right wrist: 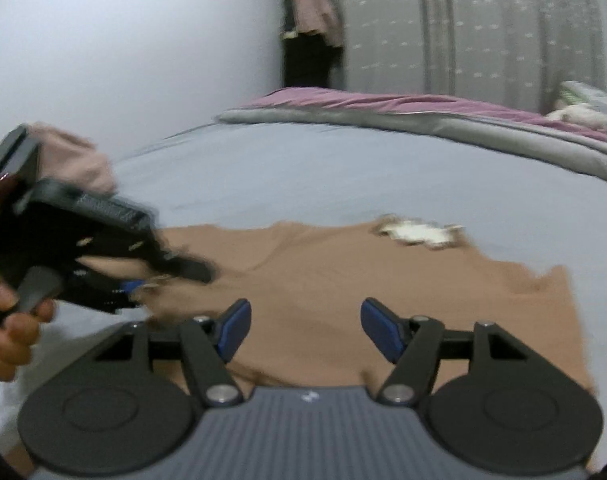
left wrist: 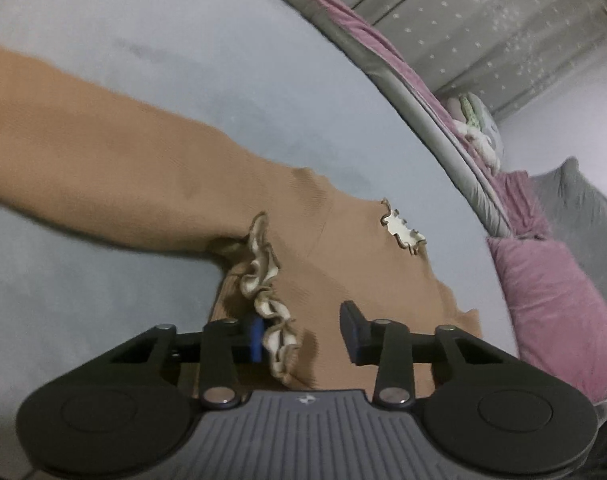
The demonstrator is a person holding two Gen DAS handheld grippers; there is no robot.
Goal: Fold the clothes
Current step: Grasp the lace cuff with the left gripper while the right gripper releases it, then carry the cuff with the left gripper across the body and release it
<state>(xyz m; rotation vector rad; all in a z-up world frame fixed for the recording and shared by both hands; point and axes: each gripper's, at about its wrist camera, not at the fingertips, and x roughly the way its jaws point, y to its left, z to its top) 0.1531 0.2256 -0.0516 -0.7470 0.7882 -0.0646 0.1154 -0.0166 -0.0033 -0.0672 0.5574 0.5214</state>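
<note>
Tan garment spread flat on the pale blue bed

Bed (right wrist: 303,168) carries the tan garment (left wrist: 103,152), sleeve stretched out; grey-and-pink quilt (right wrist: 423,116) along the far edge; my right claw (right wrist: 305,330) gapes above the cloth, holding nothing; my left claw (left wrist: 303,334) stands parted, cream ruffle trim (left wrist: 263,280) against one pad.

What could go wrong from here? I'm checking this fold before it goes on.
1. The left gripper has only the ruffled cuff against one pad, with a gap at the other; the frilly edge may slip out when lifted.
2. The right gripper is open over the tan top, so one-sided pulling could drag it across the blue sheet.
3. The right view is blurred, so that side's aim is uncertain.
</note>
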